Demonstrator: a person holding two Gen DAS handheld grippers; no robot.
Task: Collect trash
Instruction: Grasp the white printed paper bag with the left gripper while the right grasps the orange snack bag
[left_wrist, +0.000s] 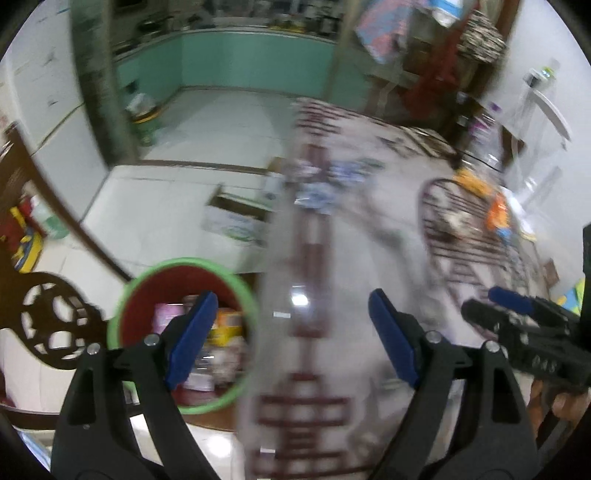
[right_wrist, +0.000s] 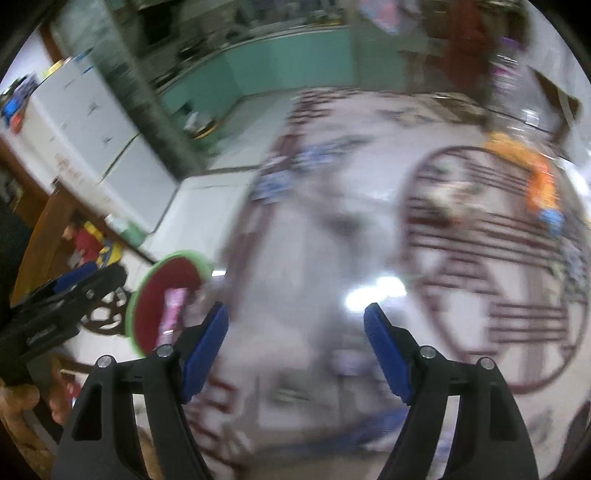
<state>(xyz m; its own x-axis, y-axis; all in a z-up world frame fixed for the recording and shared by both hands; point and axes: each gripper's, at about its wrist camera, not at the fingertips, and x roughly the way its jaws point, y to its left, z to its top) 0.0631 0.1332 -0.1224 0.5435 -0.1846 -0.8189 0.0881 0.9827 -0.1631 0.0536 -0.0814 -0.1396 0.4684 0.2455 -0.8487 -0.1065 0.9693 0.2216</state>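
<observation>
Patterned tablecloth (left_wrist: 314, 258) blurred; both tools, left tool (left_wrist: 291, 332) & right tool (right_wrist: 295, 350), spread, empty; trash bin (left_wrist: 236, 391) nearby.

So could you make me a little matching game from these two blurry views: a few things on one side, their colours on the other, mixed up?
Things:
1. bin rim
2. bin inside wall
3. pads on the jaws
4. wrapper far right on the table

Colours:
A. orange
B. blue
C. green
D. red

Pairs: 1-C, 2-D, 3-B, 4-A
</observation>
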